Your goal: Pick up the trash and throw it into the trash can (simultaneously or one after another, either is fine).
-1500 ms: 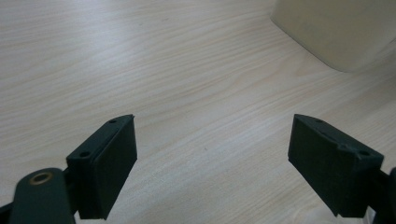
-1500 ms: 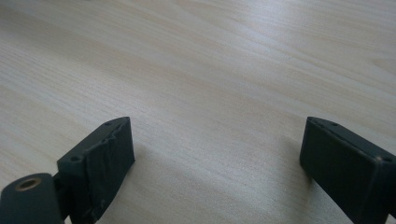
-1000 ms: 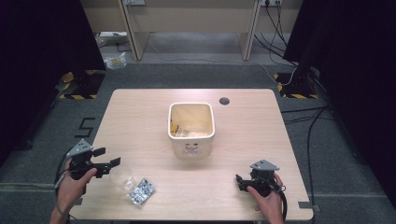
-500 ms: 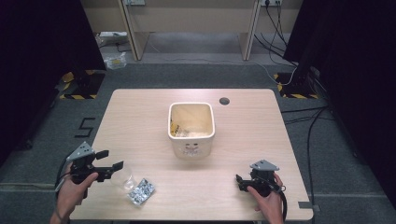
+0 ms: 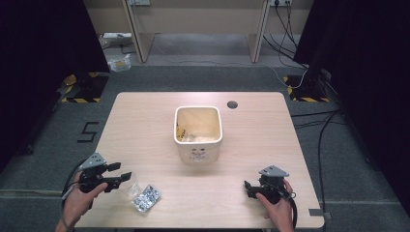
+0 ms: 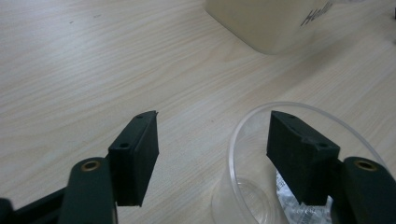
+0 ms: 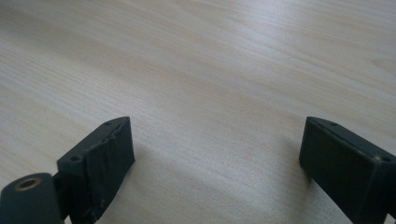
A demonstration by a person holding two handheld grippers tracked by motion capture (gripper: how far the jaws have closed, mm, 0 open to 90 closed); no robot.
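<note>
A clear plastic cup (image 5: 129, 186) stands near the table's front left corner. My left gripper (image 5: 122, 172) reaches it from the left. In the left gripper view one jaw is inside the cup's rim (image 6: 299, 105) and the other outside, so the near wall lies between them. The left gripper (image 6: 212, 135) has just been closing, but its pads do not press the wall. A small clear bag of pale pieces (image 5: 146, 197) lies just right of the cup. My right gripper (image 5: 249, 188) rests low at the front right, open over bare wood (image 7: 217, 140).
A cream square bin (image 5: 198, 133) with some scraps inside stands mid-table; its lettered side (image 6: 261, 23) shows in the left gripper view. A dark cable hole (image 5: 232, 104) sits at the back of the wooden table (image 5: 145, 125). Dark floor surrounds the table.
The left gripper has shifted slightly toward the cup and its jaws have narrowed around the cup's wall. The right gripper has stayed still.
</note>
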